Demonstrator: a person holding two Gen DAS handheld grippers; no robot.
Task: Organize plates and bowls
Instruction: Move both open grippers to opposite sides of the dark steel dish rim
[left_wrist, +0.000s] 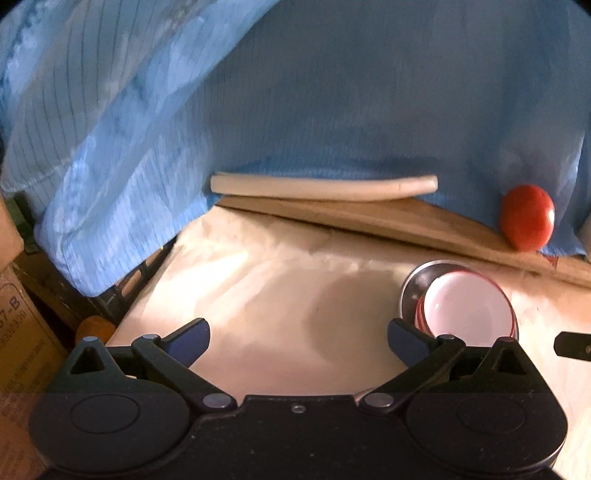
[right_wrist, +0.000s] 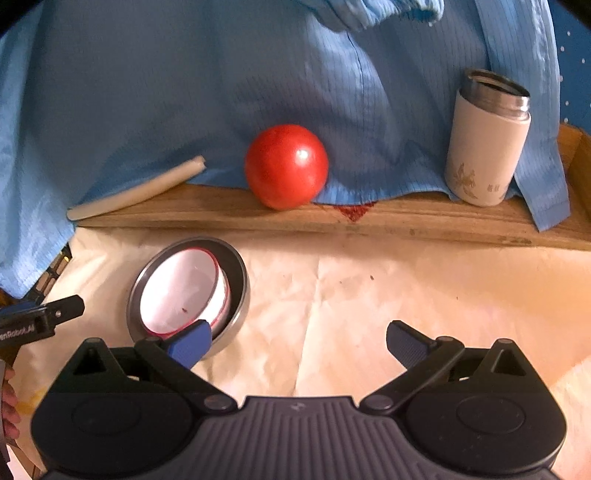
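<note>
Step in hand: by my reading, the nesting looks done; a white bowl with red rim (right_wrist: 184, 291) sits tilted inside a steel bowl (right_wrist: 236, 295), lower left of the right wrist view.
Left gripper (left_wrist: 298, 341): fingers spread wide, holding nothing, over bare pale table covering (left_wrist: 258, 266).
Right gripper (right_wrist: 299, 343): spread wide, empty; its left fingertip (right_wrist: 192, 343) overlaps the bowls' near edge.
Next move: probably squaring the inner bowl, or finding more dishes.
Hard to see: no plates visible; whether the fingertip touches the bowls is unclear.
</note>
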